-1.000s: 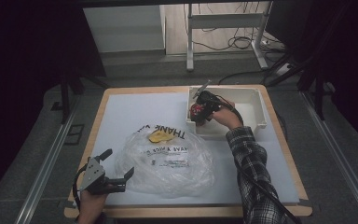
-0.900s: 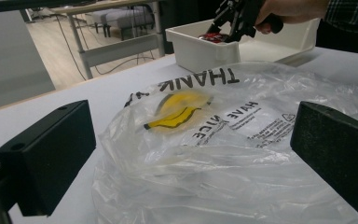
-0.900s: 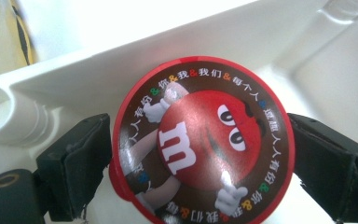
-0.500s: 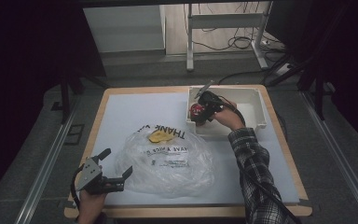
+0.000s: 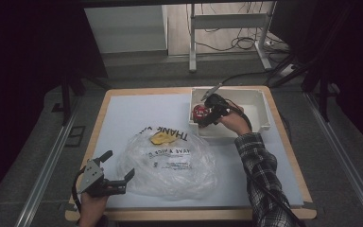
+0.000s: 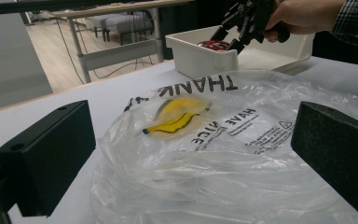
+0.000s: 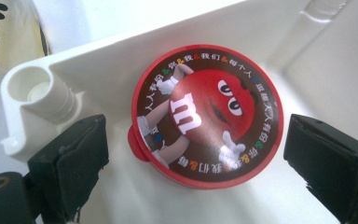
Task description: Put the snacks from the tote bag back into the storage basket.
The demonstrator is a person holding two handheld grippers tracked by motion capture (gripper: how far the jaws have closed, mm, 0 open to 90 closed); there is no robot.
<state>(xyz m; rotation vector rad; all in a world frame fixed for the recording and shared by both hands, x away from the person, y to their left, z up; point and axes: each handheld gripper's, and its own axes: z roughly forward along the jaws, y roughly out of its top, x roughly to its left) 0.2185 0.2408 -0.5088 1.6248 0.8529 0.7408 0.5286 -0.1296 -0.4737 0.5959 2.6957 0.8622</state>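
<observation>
Your bench (image 5: 137, 113) carries, largest first, a clear plastic bag (image 5: 170, 163) lying just ahead of your left claw (image 5: 116, 177), whose jaws stand wide apart with nothing between them. The bag's print is partly lost in crumples, and a yellow shape inside it is hard to make out. Beyond the bag sits the white bin (image 5: 255, 101). Your right claw (image 5: 202, 116) dips into its near corner. Its jaws have just been opening and stand apart on either side of the red candy tub (image 7: 207, 116), clear of it. The tub's lower body is hidden beneath its lid.
</observation>
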